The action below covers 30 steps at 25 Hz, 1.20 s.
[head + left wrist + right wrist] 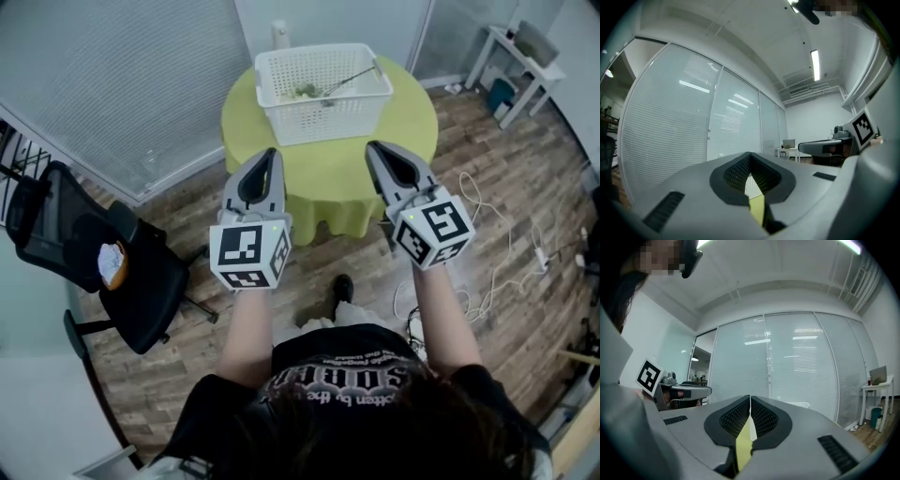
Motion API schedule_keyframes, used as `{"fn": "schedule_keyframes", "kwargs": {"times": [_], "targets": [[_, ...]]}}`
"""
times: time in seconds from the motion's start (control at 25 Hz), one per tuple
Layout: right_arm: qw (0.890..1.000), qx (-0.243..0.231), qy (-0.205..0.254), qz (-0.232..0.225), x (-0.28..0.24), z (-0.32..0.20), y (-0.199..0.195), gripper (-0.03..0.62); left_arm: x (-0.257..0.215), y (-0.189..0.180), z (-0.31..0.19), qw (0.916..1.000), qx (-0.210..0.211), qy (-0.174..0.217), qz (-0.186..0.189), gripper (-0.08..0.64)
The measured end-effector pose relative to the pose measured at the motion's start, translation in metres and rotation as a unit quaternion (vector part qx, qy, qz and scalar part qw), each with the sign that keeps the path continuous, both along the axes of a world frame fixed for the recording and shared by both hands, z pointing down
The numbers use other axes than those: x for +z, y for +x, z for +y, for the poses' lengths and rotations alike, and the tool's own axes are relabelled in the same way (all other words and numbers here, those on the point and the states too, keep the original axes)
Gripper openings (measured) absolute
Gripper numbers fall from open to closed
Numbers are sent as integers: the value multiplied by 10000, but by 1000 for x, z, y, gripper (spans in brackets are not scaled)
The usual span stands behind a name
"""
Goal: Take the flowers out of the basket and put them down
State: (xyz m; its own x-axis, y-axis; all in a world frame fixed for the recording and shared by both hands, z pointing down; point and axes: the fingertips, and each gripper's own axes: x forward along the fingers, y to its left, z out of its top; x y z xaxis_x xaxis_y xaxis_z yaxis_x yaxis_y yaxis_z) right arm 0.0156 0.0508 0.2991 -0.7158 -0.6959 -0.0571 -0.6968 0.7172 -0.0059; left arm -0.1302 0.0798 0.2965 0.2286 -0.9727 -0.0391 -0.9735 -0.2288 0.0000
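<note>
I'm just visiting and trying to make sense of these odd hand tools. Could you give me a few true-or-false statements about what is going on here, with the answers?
1. The white plastic lattice basket stands on the round table with a yellow-green cloth. True.
2. The left gripper holds a flower. False: its jaws are together with nothing between them.
3. The flowers lie on the floor. False: the green stems lie in the basket.
4. The right gripper is shut and empty. True.
5. A black office chair stands at the person's left. True.
</note>
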Motion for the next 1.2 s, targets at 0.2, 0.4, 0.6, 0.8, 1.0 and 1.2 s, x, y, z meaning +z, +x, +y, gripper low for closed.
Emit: {"fn": "schedule_keyframes", "kwargs": {"times": [0.2,0.4,0.6,0.8,1.0,1.2], "targets": [[10000,-8,39,-51,-4,-40,1,29,-4,-2,-34,9999,-76,2,-128,2],[9999,-66,6,-116,-5,-78,2,29,-7,1,-69,9998,-98,-2,-175,2],[9998,-170,2,-122,-7,-115,-1,29,-10,2,-103,9997,-177,14,-188,2],[9996,-270,20,-124,-10,-148,1,29,-15,-1,-137,9994,-326,69,-135,2],[9991,-383,38,-158,-11,-173,6,29,-17,7,-165,9993,-344,118,-84,2],[9988,-463,-13,-181,-9,-193,5,29,-14,8,-186,9991,-386,28,-150,2]]}}
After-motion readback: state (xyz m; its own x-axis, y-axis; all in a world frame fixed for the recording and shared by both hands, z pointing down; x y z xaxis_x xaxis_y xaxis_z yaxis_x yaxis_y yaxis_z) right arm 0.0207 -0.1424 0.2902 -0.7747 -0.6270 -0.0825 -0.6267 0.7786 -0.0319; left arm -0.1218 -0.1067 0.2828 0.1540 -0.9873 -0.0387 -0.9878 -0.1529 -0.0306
